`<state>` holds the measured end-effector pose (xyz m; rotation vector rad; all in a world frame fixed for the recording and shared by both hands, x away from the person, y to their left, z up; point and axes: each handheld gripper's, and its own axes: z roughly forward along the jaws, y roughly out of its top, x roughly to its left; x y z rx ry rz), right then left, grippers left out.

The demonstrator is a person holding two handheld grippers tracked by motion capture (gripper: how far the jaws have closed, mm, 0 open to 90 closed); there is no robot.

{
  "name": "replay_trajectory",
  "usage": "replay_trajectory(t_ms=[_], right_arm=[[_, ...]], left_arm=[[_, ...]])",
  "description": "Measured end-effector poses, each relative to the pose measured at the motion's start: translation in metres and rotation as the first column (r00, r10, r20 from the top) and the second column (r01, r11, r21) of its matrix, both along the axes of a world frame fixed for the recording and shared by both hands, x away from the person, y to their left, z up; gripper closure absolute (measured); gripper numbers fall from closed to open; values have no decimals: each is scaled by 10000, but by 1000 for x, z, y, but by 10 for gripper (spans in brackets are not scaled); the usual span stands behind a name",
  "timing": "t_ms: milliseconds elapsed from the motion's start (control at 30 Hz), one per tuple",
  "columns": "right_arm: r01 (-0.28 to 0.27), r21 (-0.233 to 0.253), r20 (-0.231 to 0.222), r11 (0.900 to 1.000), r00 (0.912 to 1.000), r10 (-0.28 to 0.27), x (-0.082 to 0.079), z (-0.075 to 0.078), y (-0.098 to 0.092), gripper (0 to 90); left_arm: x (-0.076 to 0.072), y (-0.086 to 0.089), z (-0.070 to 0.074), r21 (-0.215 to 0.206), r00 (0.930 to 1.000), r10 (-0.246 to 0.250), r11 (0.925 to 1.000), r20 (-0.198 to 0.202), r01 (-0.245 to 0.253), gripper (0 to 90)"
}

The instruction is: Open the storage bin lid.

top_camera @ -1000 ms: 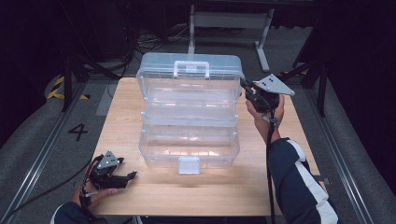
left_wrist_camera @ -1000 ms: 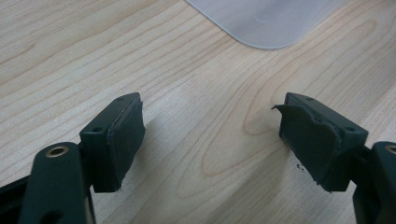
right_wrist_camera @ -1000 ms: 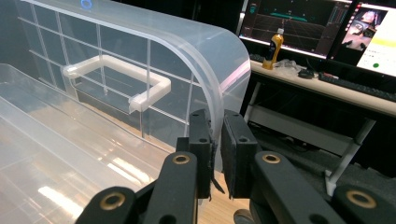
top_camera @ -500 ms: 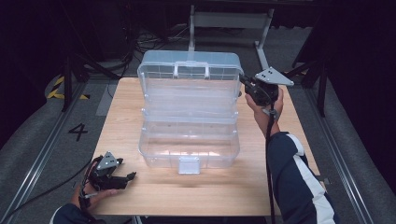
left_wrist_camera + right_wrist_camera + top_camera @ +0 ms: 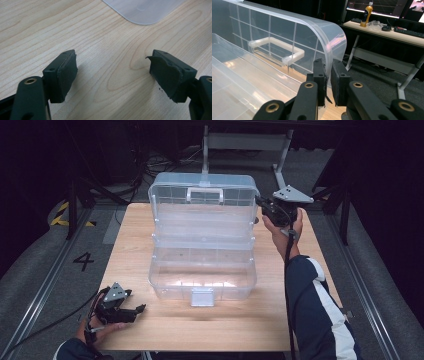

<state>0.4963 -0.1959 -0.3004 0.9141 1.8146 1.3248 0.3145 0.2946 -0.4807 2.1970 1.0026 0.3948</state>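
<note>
Since a second ago the right tool (image 5: 260,202) has swung the clear lid (image 5: 202,195) of the storage box (image 5: 202,270) further up and back, so it now stands nearly upright at the far side of the wooden surface (image 5: 130,250); the left tool (image 5: 134,312) has hardly stirred. In the right gripper view that tool (image 5: 328,80) is clenched on the lid's curved right edge (image 5: 330,45), the plastic rim pinched between its jaws with only a thin gap showing, and the white handle (image 5: 275,48) sits on the lid just beyond. The left tool (image 5: 112,72) rests low at the near left corner, jaws spread wide, gripping nothing, bare wood between them. A rounded corner of the box (image 5: 145,10) lies well ahead of it.
</note>
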Motion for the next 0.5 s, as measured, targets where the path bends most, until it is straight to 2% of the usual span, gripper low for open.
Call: replay_trajectory(t_ms=[500], right_arm=[[52, -78, -394, 10000, 9992, -55, 23, 1, 0, 823]], left_arm=[[0, 0, 0, -4, 10000, 2, 10000, -16, -2, 226]])
